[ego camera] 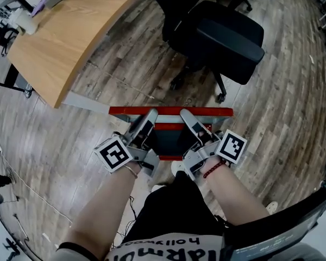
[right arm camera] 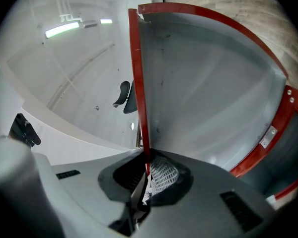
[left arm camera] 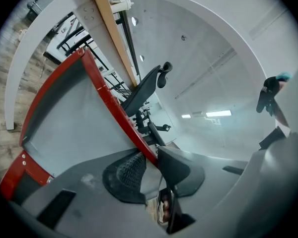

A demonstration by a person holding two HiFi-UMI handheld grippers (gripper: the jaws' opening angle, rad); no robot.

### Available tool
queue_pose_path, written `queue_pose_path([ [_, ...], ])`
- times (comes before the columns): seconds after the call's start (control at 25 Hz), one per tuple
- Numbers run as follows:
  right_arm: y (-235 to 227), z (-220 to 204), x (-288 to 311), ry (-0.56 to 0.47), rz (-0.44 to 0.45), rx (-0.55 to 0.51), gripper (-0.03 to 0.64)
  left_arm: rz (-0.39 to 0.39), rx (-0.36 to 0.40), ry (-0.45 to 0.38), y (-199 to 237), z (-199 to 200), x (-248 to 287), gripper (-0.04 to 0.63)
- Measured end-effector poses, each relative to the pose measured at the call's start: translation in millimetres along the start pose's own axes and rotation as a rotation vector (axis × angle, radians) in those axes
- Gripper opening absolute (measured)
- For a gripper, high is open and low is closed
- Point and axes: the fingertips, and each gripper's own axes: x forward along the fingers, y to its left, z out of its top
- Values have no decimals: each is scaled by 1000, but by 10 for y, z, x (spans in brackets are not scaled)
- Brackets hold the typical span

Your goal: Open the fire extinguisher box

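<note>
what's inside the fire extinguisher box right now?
In the head view, under the raised lid, the box shows only a dark cavity, and no extinguisher can be made out. The left gripper and right gripper, both clamped on the lid's edge, cover the cavity's sides.

Left hand-held gripper (ego camera: 150,115) and right hand-held gripper (ego camera: 186,115), side by side, each clamped on red lid rim (ego camera: 209,112), bare forearms (ego camera: 106,205) extended forward

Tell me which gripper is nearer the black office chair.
Right. The right gripper grips the red lid on the side toward the chair; the left gripper grips it further left, away from the chair.
</note>
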Motion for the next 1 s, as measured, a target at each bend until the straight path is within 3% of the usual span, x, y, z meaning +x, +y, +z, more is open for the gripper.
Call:
queue_pose_path([
  [0.24, -76, 123, 134, 13, -16, 15, 29, 33, -39, -12, 85, 96, 142, 71],
  [0.72, -277, 414, 437, -43, -78, 34, 28, -25, -151, -20, 269, 308, 516, 64],
  [1.0, -362, 466, 443, -80, -82, 51, 29, -26, -170, 4, 313, 267, 585, 66],
])
